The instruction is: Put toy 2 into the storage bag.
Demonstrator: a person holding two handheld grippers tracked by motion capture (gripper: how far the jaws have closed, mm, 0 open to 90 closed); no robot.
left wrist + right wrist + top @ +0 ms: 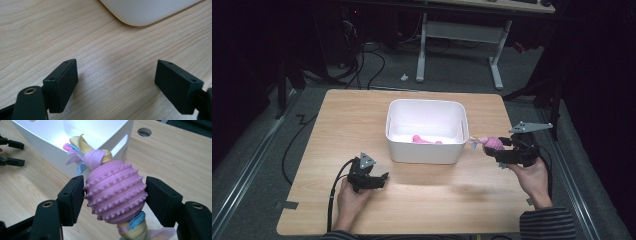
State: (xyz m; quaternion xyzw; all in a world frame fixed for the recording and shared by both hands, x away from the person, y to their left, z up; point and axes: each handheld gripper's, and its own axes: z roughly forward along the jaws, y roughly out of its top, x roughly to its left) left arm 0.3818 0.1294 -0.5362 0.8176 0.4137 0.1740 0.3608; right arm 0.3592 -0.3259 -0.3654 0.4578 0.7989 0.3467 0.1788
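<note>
A lab or office workroom: a wooden table [362,120] on grey carpet [452,70], black cables [367,60] trailing across the floor (many of them), a white-legged desk [462,35] behind, surroundings dark.

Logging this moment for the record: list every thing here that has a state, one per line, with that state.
right gripper: shut on the pink studded toy, held above the table beside the bin.
pink studded toy: clamped between the jaws, knotted cloth sticking out both ends.
left gripper: open, nothing between its jaws, low over the table.
white bin: upright, open-topped, with a pink item lying inside.
</note>
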